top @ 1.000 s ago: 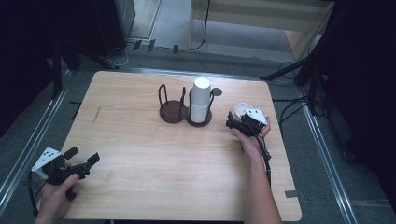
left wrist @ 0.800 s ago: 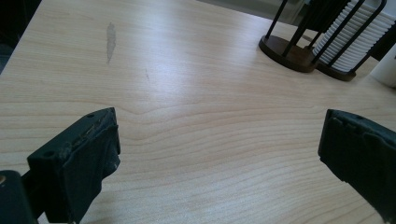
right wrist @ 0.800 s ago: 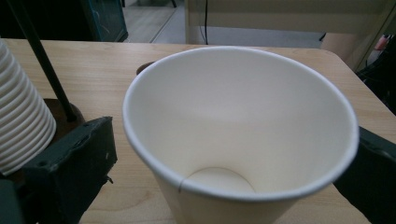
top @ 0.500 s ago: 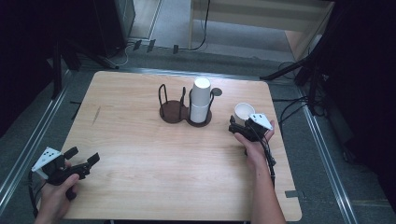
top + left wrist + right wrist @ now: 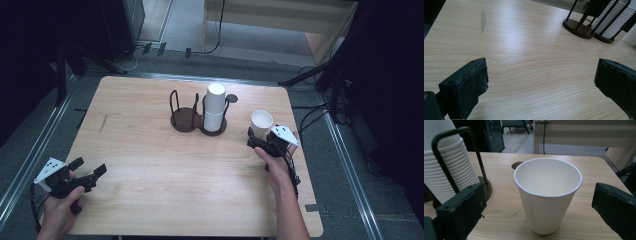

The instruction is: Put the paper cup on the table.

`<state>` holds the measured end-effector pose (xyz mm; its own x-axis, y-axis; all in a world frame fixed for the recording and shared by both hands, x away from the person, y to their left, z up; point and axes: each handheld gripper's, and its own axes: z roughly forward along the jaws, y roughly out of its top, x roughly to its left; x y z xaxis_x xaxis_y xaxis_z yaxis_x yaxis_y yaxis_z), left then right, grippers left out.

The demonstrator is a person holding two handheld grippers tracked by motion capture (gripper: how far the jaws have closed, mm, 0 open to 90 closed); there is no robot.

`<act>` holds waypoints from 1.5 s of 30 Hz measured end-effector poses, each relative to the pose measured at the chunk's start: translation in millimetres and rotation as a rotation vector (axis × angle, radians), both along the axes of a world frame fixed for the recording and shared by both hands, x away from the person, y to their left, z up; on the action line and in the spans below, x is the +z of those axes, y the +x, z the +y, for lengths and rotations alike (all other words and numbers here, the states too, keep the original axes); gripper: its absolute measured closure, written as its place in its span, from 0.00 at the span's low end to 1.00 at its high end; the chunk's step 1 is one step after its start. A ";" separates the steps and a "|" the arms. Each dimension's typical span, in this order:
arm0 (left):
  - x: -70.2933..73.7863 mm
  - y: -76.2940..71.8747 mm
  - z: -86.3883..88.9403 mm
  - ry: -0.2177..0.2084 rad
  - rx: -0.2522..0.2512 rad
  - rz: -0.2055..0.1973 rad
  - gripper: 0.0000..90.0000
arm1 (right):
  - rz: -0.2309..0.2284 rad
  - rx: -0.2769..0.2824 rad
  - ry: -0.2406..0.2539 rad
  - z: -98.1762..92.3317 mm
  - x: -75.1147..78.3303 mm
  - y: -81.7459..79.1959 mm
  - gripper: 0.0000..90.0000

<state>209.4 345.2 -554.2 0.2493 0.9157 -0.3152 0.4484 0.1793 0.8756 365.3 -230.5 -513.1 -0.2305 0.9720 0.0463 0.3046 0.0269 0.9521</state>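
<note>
We have a white paper cup [image 5: 548, 195] standing upright on the wooden table [image 5: 150, 200], on the right side, a bit nearer to us than the cup holder. It stands alone and looks empty inside. Our right gripper [image 5: 261, 141] sits just near of the cup, on the right part of the table. In the right gripper view its two black jaws stand wide apart, one on each side of the cup, and they do not touch it. So the cup is free on the table and we hold nothing with this tool.

To the left of the cup is a dark wire holder [image 5: 192, 117] with two round places. The right place holds a tall stack of white cups [image 5: 215, 107]. The left place has no cups in it. A small dark round spot [image 5: 232, 98] lies on the table just behind the stack.

Our left gripper [image 5: 90, 172] is far away from all this, at the near left corner of the table. Its jaws are wide apart too, with just bare wood between them. A grey smudge [image 5: 483, 21] marks the wood on the left side.

We think one cup is out of the stack and set down by itself. That part looks done. What is left is hard to tell: maybe we grab this cup again, or maybe we go for another one from the stack
</note>
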 end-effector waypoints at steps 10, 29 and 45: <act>0.0 0.0 0.0 0.000 0.000 0.000 0.00 | -0.027 0.023 0.011 -6.1 8.2 -18.8 0.00; 0.0 0.0 -0.3 0.000 0.002 0.000 0.00 | -0.040 0.028 0.025 -29.1 5.9 -53.8 0.00; 0.0 -0.1 -0.3 0.000 0.002 0.000 0.00 | -0.043 -0.028 0.013 -61.6 2.5 -78.7 0.00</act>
<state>209.3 344.9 -554.2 0.2479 0.9161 -0.3151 0.4480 0.1800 0.8757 286.6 -292.1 -510.6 -0.2053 0.9774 0.0493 0.2634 0.0067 0.9647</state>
